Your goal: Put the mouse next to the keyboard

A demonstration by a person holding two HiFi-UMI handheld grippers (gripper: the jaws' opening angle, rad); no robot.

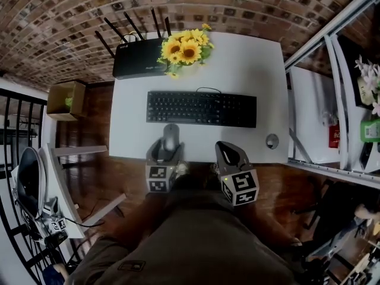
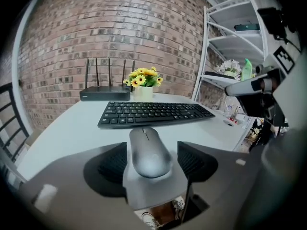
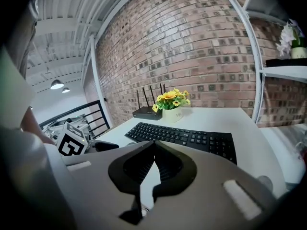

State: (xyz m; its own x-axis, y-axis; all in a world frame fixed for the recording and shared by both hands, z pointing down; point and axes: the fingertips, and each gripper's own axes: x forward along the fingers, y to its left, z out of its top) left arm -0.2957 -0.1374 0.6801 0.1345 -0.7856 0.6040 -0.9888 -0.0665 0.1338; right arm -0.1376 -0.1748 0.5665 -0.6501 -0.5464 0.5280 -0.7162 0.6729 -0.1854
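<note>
Mouse [image 2: 148, 152] flat on the bench [image 1: 249, 64], close to its front edge and just short of the keyboard [image 1: 202, 108], opposite that keyboard's left part; nose towards the keys, a narrow strip of bench between the two.

Left tongs [image 1: 168, 150] straddle the rear of the mouse with jaws spread wide. In the left gripper view a gap shows between each ribbed pad and the mouse's flank, so nothing is gripped. Right tongs [image 1: 228, 153] hang at the bench's front edge to the right, jaws closed tip to tip, empty.

Further back: a vase of sunflowers [image 1: 185, 47] and a router [image 1: 138, 61] at the rear of the bench, well apart from the work.

Step in hand, as judged: release and clearance, the mouse apparently placed.

- Hold the jaws fully spread, since either pad could catch a flank.
- Draw the left tongs straight back along the mouse's long axis, or lift first and then retreat; a sideways sweep would turn the mouse.
- Mind the front edge. A pad dragging towards the person could carry the mouse off the bench.
- The right tongs need not move.
</note>
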